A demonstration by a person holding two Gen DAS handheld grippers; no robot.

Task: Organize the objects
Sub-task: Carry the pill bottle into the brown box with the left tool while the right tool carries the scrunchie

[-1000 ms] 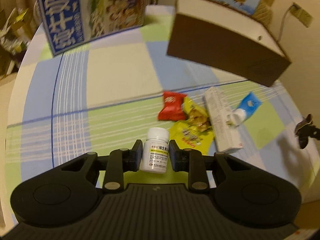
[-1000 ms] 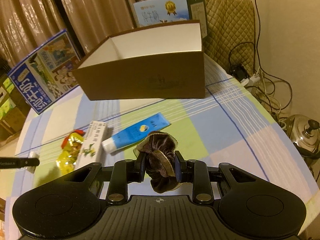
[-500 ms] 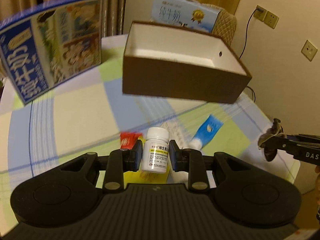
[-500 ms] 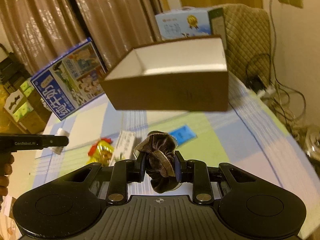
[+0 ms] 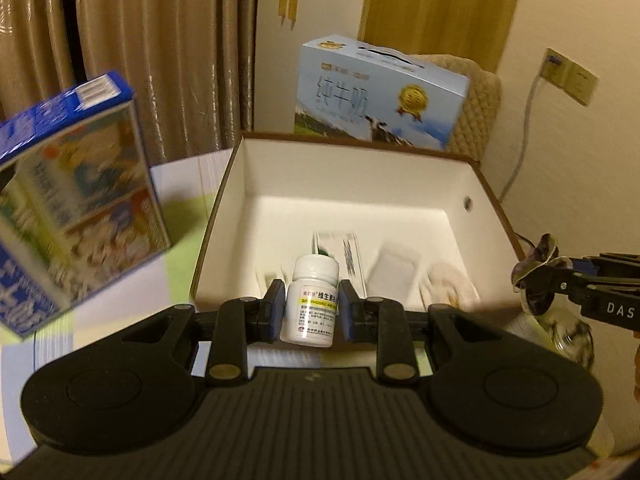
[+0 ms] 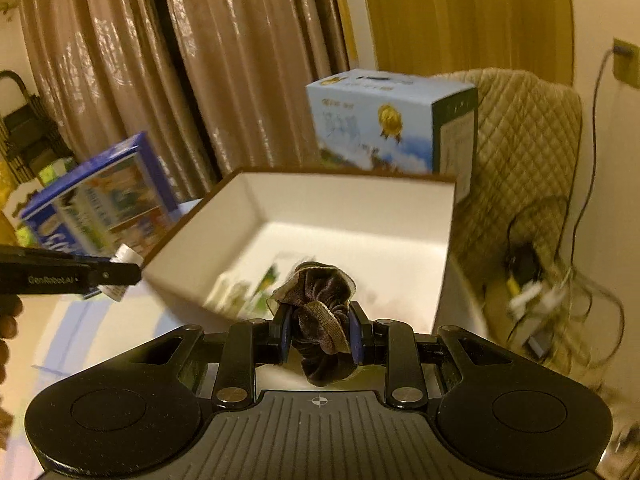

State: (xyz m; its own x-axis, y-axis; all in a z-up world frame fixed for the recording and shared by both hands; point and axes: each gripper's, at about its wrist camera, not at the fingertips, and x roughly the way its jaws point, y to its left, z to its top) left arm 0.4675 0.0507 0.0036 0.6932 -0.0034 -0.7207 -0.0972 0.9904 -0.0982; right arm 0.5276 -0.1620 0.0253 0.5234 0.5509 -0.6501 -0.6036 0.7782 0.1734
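Pill bottle (image 5: 313, 302) and scrunchie (image 6: 320, 320), now above the box (image 5: 224, 208).

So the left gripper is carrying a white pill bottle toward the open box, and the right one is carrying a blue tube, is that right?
Not quite. The left gripper does hold the white pill bottle near the open box, but the right gripper holds a dark velvet scrunchie, not a blue tube, as the right wrist view shows.

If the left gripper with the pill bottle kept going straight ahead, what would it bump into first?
Probably the open box: the left gripper, holding the pill bottle, points into it, toward a small carton lying inside. Depth is unclear.
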